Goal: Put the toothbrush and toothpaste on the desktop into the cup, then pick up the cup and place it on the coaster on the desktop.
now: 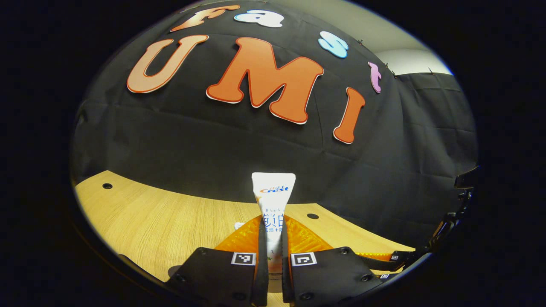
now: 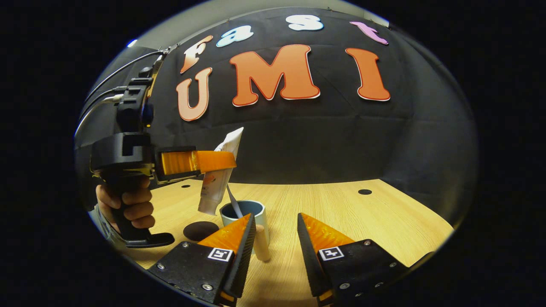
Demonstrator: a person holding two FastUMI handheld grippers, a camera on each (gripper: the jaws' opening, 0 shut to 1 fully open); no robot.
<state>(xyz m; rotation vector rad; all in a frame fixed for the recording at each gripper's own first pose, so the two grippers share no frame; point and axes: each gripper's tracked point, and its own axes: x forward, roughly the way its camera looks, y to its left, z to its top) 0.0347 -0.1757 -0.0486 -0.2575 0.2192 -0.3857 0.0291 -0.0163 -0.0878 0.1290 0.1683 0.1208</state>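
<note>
A white toothpaste tube [image 1: 273,200] stands upright between the fingers of my left gripper [image 1: 273,238], which is shut on it. In the right gripper view the same tube [image 2: 218,175] hangs tilted, cap end down, just above and left of the light blue cup [image 2: 245,213], held by the left gripper [image 2: 215,162]. A toothbrush handle [image 2: 233,199] leans inside the cup. A dark round coaster [image 2: 200,230] lies on the wooden desktop [image 2: 362,217] left of the cup. My right gripper [image 2: 276,226] is open close behind the cup, holding nothing.
A person's hand [image 2: 126,204] grips the left gripper's handle at the left. The black cloth wall rises behind the desktop. Small round holes [image 2: 364,192] mark the desktop [image 1: 149,221]. Bare wood stretches to the right of the cup.
</note>
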